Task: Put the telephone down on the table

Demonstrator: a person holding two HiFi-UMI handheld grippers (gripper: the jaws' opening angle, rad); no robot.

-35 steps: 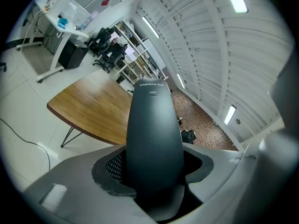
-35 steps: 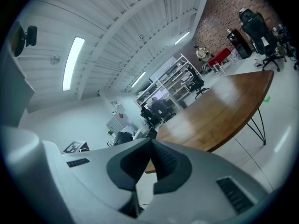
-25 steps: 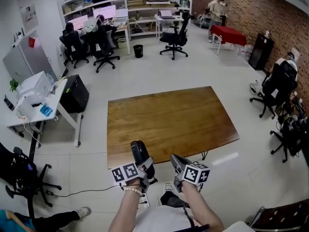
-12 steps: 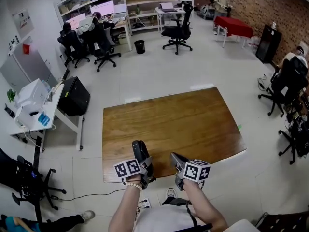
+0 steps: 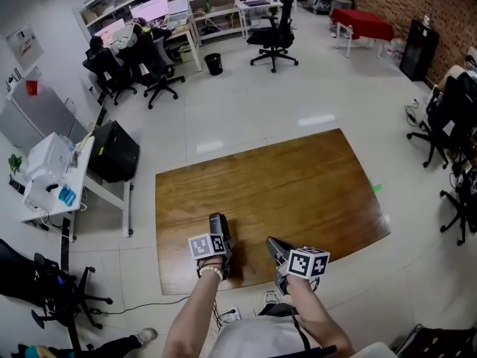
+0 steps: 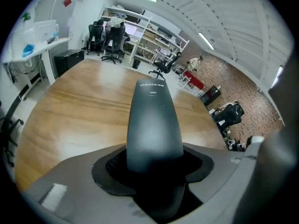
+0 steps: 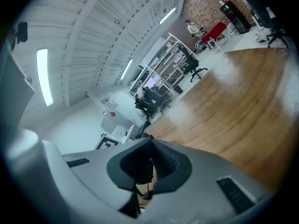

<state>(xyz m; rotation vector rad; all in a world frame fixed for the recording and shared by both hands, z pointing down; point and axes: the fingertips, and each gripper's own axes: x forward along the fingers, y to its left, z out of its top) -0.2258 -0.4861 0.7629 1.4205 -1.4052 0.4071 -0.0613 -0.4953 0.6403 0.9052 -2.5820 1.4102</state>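
A dark grey telephone handset is held lengthwise by my left gripper, whose jaws are shut on its lower end. The handset points forward and down over the near left part of the brown wooden table. I cannot tell whether it touches the wood. To the right, my right gripper hovers at the table's near edge. Its dark pads meet with nothing between them.
A white desk with a printer and a black cabinet stand left of the table. Office chairs stand to the right. Further back are shelves, more chairs and a red table.
Both grippers have moved forward from before the table's near edge to over it. The left one has tipped downward and sunk with the handset still in it.
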